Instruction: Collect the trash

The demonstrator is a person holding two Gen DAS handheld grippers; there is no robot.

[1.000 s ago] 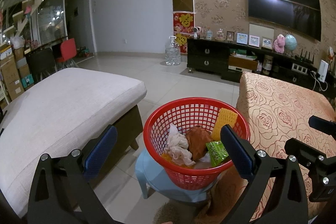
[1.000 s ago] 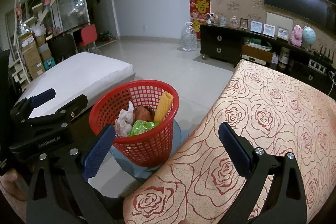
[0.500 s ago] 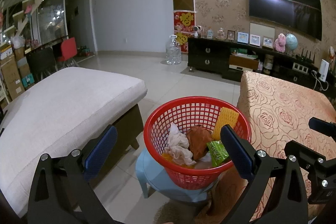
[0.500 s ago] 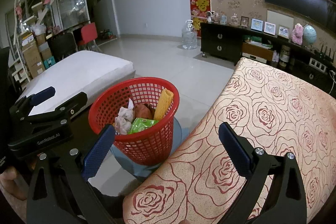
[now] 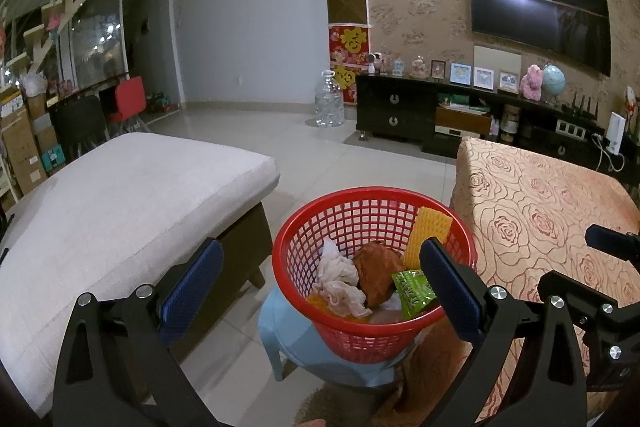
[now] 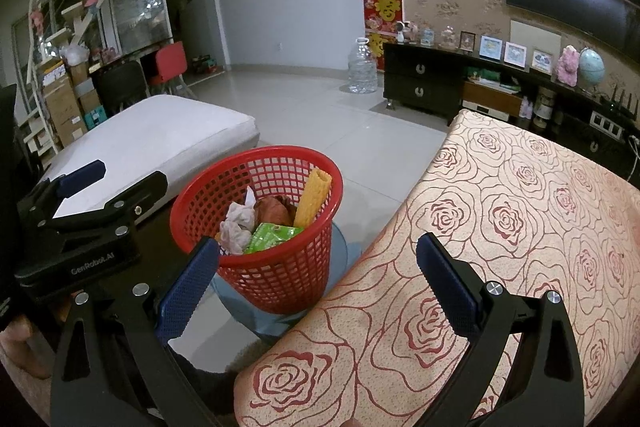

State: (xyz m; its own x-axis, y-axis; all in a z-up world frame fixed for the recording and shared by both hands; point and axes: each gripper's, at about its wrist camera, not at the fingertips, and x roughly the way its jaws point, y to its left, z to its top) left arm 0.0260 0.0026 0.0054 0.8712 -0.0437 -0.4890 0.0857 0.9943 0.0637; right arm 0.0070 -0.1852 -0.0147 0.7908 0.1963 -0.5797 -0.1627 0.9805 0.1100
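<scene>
A tiled living-room floor is seen, with a rose-patterned table (image 6: 520, 227) on the right and a pale cushioned bench (image 5: 120, 203) on the left. Between them a red basket (image 5: 374, 343) is set on a blue stool (image 5: 288, 339), already holding tissue, a green wrapper and yellow foam netting. The left gripper (image 5: 320, 287) is held open and empty directly above and behind it; the right gripper (image 6: 316, 275), likewise open, is offset toward the table, so the left is judged nearer.

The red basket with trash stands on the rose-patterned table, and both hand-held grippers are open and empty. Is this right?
Not quite: the red basket stands on a blue stool beside the table, as the left wrist view shows. Both hand-held grippers are open and empty.
</scene>
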